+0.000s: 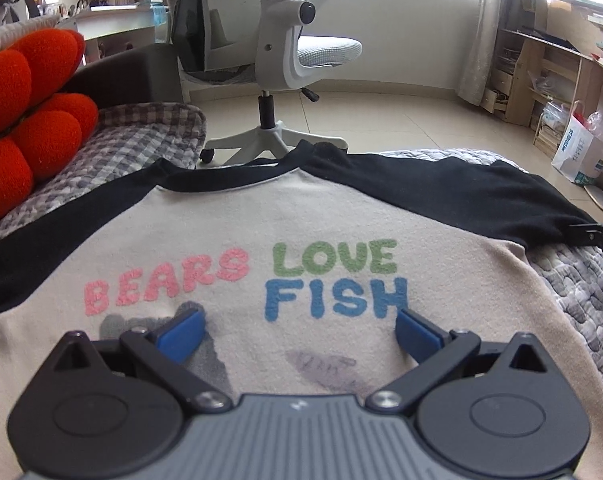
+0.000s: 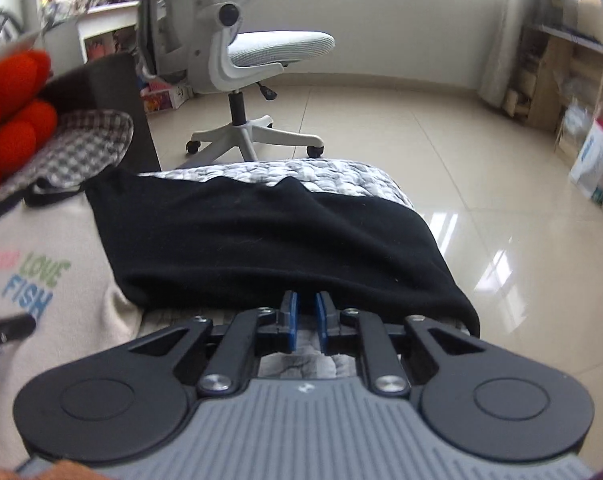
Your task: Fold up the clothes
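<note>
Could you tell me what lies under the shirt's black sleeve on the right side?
The black sleeve lies on a grey quilted cover, which shows beyond and beside it. What the cover itself rests on is hidden.

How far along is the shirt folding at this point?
Done: the shirt lies flat, print up, on the quilt; no fold shows yet. In hand: the right tool, nearly shut, sits at the hem of the black sleeve; whether it pinches cloth is unclear. The left tool hangs open over the chest. Left: both sleeves and the body fold.
</note>
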The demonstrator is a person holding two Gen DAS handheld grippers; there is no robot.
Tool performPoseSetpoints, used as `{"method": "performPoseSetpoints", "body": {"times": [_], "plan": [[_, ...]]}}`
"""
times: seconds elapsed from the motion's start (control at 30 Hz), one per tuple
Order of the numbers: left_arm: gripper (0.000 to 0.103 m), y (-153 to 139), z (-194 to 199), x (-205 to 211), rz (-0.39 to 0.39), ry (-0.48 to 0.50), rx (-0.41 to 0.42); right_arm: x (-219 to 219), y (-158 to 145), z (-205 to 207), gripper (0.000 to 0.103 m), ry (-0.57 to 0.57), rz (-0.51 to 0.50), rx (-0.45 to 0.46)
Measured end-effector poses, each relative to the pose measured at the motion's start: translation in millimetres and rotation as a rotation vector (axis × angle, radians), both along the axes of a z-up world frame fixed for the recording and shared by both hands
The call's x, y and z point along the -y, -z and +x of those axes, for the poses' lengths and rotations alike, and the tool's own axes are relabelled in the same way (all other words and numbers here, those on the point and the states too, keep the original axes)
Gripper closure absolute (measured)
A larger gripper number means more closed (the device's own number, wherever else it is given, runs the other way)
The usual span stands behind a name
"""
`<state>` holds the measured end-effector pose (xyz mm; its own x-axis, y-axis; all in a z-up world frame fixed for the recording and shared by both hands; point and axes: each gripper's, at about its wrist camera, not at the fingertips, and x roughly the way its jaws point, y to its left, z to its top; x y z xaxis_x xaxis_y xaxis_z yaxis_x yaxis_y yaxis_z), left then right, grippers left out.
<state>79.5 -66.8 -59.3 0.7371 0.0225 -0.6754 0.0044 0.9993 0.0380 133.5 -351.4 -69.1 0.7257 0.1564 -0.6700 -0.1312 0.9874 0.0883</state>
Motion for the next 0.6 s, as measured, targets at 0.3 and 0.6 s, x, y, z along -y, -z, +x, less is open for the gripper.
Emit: {"method": "performPoseSetpoints", "body": {"times": [0.3,0.6], "plan": [[0.000,-4.1,0.6,-5.2,0.004,-0.016,-0.023,52.1,6.9,2.9,0.052,0.164,0.058,-0.044],[0.000,-6.1,4.1,-18.9,-0.007,-0.059,-0.043,65.0,2.2,2.3,0.052,0.293,-0.004,-0.049]]}}
